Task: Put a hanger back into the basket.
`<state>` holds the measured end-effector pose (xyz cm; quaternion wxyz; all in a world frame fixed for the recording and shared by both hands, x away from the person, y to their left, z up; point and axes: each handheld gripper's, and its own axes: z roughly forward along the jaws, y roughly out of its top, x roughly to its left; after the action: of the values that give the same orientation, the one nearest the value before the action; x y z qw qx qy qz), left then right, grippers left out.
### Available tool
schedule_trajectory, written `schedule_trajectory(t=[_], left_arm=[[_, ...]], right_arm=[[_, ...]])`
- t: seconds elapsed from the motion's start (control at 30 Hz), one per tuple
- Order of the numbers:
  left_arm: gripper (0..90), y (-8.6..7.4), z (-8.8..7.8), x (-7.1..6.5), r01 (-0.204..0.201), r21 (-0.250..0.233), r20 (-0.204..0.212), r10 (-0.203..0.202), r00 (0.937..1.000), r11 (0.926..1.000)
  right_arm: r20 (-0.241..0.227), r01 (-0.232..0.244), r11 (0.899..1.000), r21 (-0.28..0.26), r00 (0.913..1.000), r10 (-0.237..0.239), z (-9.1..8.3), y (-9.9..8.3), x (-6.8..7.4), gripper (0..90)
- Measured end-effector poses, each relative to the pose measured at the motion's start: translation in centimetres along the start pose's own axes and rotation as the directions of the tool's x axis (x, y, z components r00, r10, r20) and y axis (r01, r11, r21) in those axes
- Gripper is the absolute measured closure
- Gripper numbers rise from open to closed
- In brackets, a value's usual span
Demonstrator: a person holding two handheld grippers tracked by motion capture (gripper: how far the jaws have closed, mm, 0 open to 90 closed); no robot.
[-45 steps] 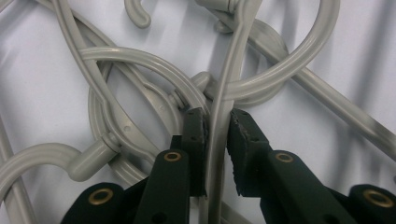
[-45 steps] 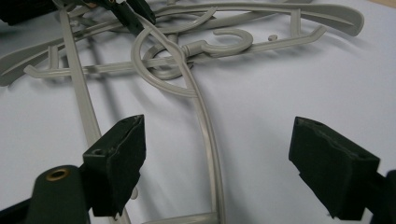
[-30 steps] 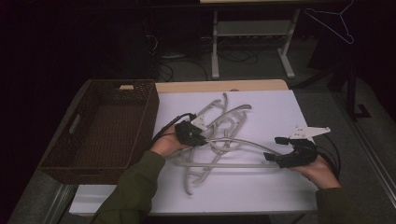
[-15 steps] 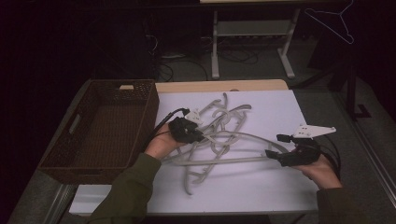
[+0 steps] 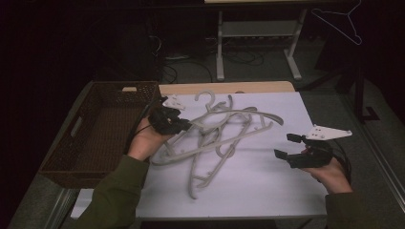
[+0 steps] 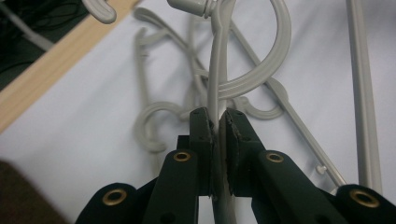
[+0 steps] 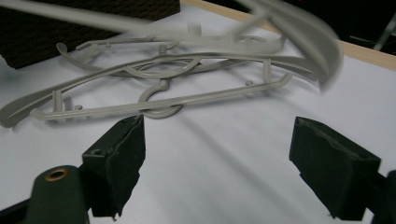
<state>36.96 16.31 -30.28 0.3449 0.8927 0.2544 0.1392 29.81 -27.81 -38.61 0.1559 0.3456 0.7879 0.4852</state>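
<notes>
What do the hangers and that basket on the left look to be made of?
Hangers: likely moulded plastic, matt pale grey, with rounded hooks, small pegs and a seam-like edge.
Basket: looks like woven wicker or rattan, dark brown, with a plaited texture on its walls; it could be an imitation.

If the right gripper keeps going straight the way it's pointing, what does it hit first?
Probably the nearest grey hanger lying on the white tabletop. The open right gripper has bare table right ahead, then that hanger's hook and lower bar. Depth is hard to judge, so it might scrape the table first.
</notes>
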Motion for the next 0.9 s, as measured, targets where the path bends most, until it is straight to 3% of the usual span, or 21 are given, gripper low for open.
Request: schedule_trajectory(t=[0.27,0.5,0.7,0.9], left_arm=[[82.5,-0.9,-5.7,2.7,0.049,-0.052,-0.072,-0.052,0.9960,0.9975],[82.5,-3.1,-10.4,5.5,0.098,-0.088,-0.151,-0.111,0.9823,0.9912],[82.5,-5.9,-13.2,7.6,0.158,-0.103,-0.220,-0.177,0.9592,0.9821],[82.5,-9.0,-15.5,9.6,0.212,-0.090,-0.296,-0.229,0.9271,0.9731]], right_arm=[[0.004,0.004,1.000,0.016,1.0000,-0.004,0.4,-0.1,0.2,14.0],[0.039,-0.007,1.000,0.019,0.9992,0.006,0.5,-0.2,0.6,10.1],[0.077,-0.021,1.000,0.015,0.9969,0.019,0.1,-0.8,1.3,8.5],[0.095,-0.027,0.999,0.020,0.9952,0.025,-0.2,-1.4,1.5,8.6]])
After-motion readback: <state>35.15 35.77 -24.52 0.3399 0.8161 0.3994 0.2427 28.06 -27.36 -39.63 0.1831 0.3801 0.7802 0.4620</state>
